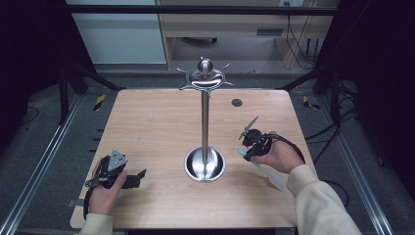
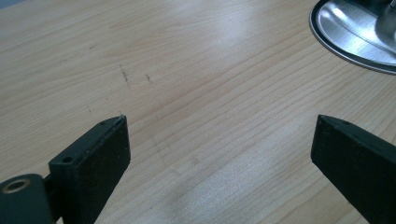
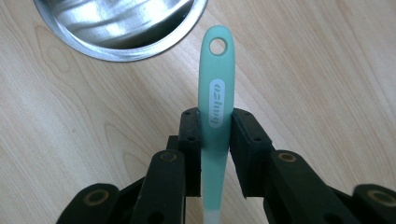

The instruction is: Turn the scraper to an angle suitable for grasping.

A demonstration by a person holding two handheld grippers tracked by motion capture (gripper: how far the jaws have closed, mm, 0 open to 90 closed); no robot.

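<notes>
The teal spatula (image 3: 215,100) is clamped at its handle by the right gripper (image 3: 215,154), at four o'clock from the steel stand base (image 1: 205,164). Its long axis runs twelve-to-six, hole end toward twelve in the right gripper view. The left gripper (image 2: 219,140) is held open over the table (image 2: 187,70).

Wooden table (image 1: 151,127): pale grain, small dark round grommet (image 1: 237,103) near far edge. Beyond: grey floor, light wooden desk (image 1: 220,22), loose cables (image 1: 298,44), black frame rails.
</notes>
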